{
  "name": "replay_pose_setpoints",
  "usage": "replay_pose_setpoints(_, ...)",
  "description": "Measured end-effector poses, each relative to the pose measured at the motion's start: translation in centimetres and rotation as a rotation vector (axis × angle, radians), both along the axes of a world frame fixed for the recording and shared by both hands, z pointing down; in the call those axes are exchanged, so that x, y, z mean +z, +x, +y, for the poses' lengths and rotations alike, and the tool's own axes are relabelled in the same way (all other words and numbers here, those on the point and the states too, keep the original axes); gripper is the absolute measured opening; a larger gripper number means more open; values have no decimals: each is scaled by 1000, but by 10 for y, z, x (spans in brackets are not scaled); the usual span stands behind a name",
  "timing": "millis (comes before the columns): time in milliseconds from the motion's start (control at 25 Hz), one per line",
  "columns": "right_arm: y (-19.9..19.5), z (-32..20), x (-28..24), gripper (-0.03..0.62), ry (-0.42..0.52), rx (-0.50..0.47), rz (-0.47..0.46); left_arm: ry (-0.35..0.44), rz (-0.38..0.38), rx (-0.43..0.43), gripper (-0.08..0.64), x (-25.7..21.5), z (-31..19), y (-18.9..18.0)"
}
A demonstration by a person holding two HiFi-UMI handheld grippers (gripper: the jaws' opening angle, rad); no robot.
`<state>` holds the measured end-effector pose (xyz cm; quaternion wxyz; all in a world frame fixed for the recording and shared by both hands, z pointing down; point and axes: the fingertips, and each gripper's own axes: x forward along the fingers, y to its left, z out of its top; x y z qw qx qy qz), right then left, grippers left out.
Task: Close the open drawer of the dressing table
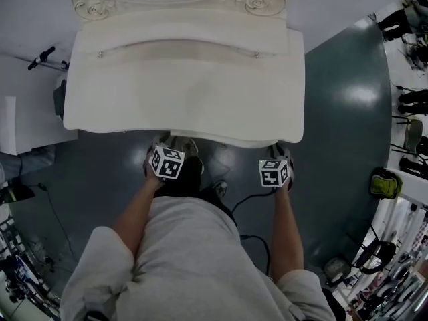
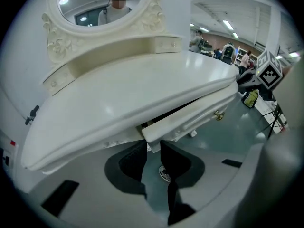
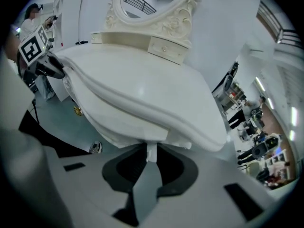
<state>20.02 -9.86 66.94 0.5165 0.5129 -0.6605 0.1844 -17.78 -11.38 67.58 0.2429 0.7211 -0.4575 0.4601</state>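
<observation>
The cream dressing table (image 1: 187, 92) fills the upper head view. Its drawer (image 1: 227, 141) shows as a thin strip past the top's front edge. In the left gripper view the drawer front (image 2: 190, 120) stands out from the table with a dark gap behind it and a brass knob (image 2: 218, 114). My left gripper (image 2: 153, 148) has its pads on both sides of the front's left end. My right gripper (image 3: 151, 153) pinches the white right end of the drawer (image 3: 151, 151). From above, the left gripper (image 1: 170, 144) and right gripper (image 1: 276, 154) reach under the front edge, their tips hidden.
An oval mirror in a carved frame (image 1: 261, 2) rises at the table's back. My feet (image 1: 180, 146) stand under the front edge on a grey floor, with a black cable (image 1: 251, 199) beside them. Bags and racks (image 1: 384, 182) crowd the right; a white box (image 1: 27, 122) stands at the left.
</observation>
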Motion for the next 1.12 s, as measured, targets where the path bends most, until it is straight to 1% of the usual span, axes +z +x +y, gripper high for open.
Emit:
replay_pose_setpoints(320, -4, -11, 0, 49, 33, 45, -27, 3, 14, -52, 84, 1, -11, -3)
replay_pose_setpoints(440, -4, -15, 1, 44, 51, 59, -39, -24, 10, -96, 62, 6, -13, -6)
replay_pose_setpoints(520, -4, -18, 2, 41, 57, 73, -48, -49, 29, -119, 42, 11, -10, -6)
replay_pose_setpoints(560, -4, -19, 2, 40, 60, 83, -55, -52, 39, -113, 37, 12, -9, -4)
replay_pose_setpoints(680, -4, -25, 2, 40, 75, 114, -80, -33, 50, -60, 34, 13, -7, 4)
replay_pose_setpoints(760, -4, -28, 3, 34, 91, 145, -112, -37, 64, -49, 32, 16, -7, 10)
replay_pose_setpoints(920, -5, -30, 8, 31, 125, 236, -194, -45, 90, -19, 30, 20, -6, 21)
replay_pose_setpoints(1040, -10, -28, 14, 31, 153, 312, -261, -52, 101, 0, 29, 22, 0, 20)
replay_pose_setpoints(1120, -13, -27, 15, 31, 171, 348, -286, -51, 110, 6, 29, 20, 3, 20)
